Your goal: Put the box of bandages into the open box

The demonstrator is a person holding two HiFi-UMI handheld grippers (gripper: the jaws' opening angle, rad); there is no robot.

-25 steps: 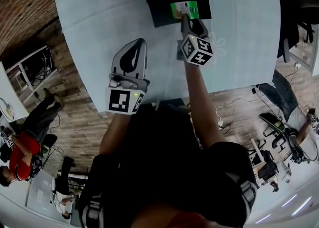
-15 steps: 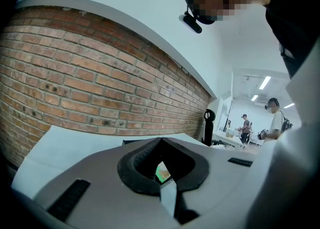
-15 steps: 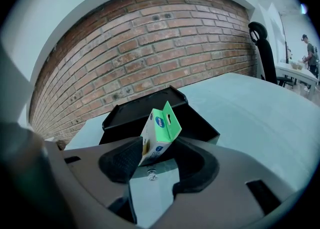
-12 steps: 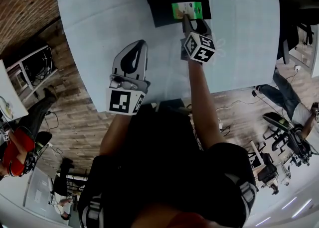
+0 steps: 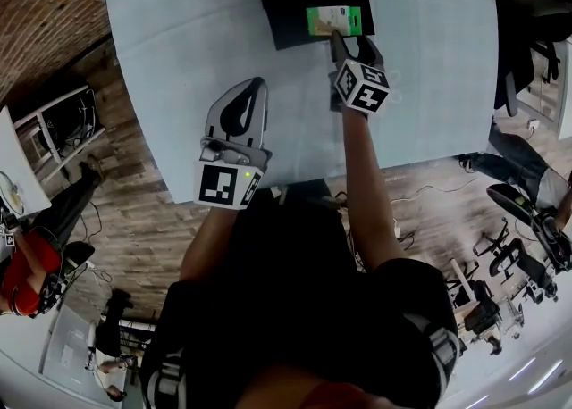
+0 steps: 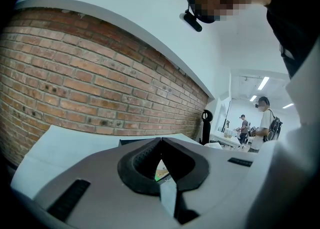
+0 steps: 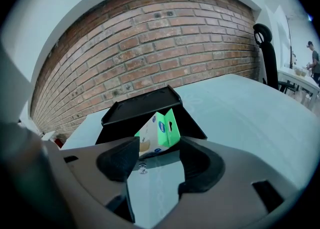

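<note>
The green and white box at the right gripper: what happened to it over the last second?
The right gripper let it go. Its jaws have just been opening and now stand apart, no longer pressing on the box of bandages, which rests tilted in the open black box. The left gripper stayed shut and in place over the table.
</note>
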